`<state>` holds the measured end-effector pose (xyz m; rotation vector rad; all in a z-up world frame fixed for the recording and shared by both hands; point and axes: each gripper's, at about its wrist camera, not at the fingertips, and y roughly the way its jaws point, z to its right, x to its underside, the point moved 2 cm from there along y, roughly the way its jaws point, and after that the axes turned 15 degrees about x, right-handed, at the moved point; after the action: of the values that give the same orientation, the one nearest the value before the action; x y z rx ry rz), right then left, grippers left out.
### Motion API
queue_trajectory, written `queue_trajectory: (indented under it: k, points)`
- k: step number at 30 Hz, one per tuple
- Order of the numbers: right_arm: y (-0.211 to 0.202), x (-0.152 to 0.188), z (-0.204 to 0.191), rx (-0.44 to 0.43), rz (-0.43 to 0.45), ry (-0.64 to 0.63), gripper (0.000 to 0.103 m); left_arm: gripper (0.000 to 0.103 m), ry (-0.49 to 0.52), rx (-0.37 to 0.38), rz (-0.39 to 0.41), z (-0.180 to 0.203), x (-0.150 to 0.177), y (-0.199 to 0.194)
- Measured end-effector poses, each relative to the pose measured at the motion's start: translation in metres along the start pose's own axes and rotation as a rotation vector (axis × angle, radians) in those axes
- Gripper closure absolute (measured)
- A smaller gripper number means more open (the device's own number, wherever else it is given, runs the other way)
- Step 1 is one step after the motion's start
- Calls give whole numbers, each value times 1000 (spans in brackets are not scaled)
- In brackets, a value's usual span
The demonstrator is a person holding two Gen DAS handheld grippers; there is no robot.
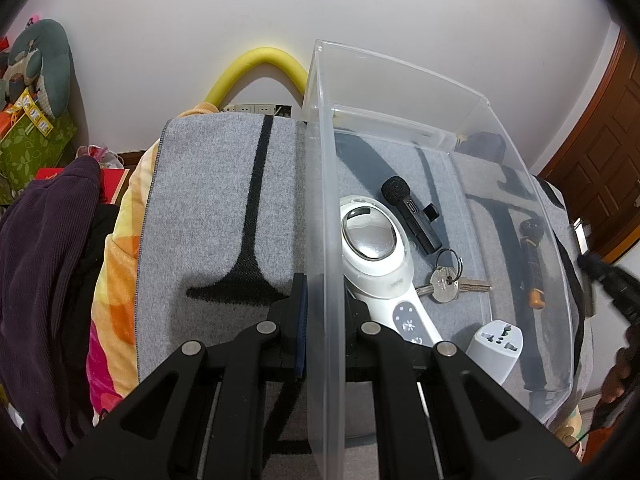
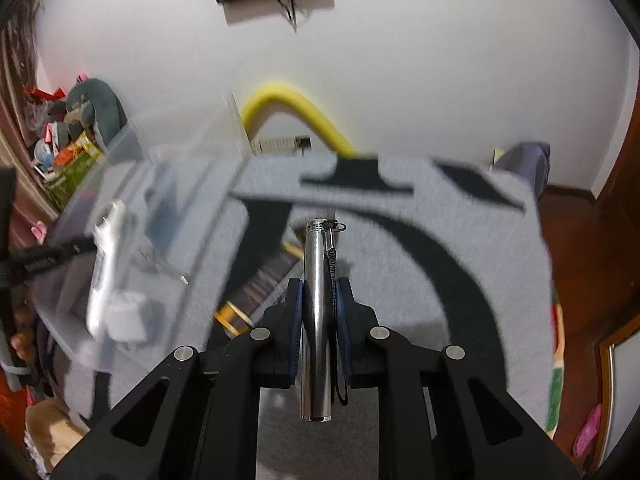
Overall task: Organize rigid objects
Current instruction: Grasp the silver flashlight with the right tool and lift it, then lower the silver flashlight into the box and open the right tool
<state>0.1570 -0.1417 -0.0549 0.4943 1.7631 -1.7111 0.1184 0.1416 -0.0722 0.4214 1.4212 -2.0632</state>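
Right tool (image 2: 319, 304) clamped on a slim polished-metal cylinder torch (image 2: 317, 320), which runs lengthwise between the blue pads, its tip jutting far past the fingers over the grey felt mat (image 2: 460, 216). Left tool (image 1: 322, 312) pinched narrow on the near-left wall of the clear plastic storage bin (image 1: 320, 200). Inside the bin: white handheld device (image 1: 374, 248), black microphone (image 1: 408, 212), keys (image 1: 446, 280), white adapter plug (image 1: 496, 344).

clear bin (image 2: 132, 184) blurred, contents smeared

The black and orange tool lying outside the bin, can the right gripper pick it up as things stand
Probably not: the right gripper is shut on the silver cylinder, so its jaws are full. The tool itself lies uncovered nearby.
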Motion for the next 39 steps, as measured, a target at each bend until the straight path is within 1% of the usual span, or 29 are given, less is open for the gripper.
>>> queue_trajectory:
  k: [3, 6, 9, 12, 14, 17, 20, 25, 28, 31, 33, 39]
  points:
    - [-25, -21, -5, -26, 74, 8, 88, 93, 1, 0, 0, 0, 0, 0]
    - [-46, -43, -18, -65, 140, 7, 89, 93, 0, 0, 0, 0, 0, 0]
    - [-59, -62, -37, -104, 188, -7, 89, 93, 0, 0, 0, 0, 0, 0]
    - [-68, -77, -61, -142, 219, -37, 88, 93, 1, 0, 0, 0, 0, 0]
    - [-67, -81, -80, -164, 222, -59, 88, 93, 0, 0, 0, 0, 0, 0]
    - [-58, -84, -109, -199, 198, -96, 88, 93, 0, 0, -1, 0, 0, 0]
    - [-40, -81, -134, -227, 146, -138, 88, 93, 1, 0, -1, 0, 0, 0]
    - [-2, -67, -162, -217, 41, -207, 88, 93, -1, 1, 0, 0, 0, 1]
    - [17, -57, -171, -208, -13, -249, 88, 93, -1, 1, 0, 1, 0, 1]
    - [28, -48, -178, -183, -43, -297, 88, 93, 0, 1, 0, 1, 0, 1]
    - [28, -45, -182, -170, -40, -325, 88, 93, -1, 3, 0, 1, 0, 2]
    - [29, -37, -189, -171, -61, -365, 88, 93, -1, 4, -1, 1, 0, 4]
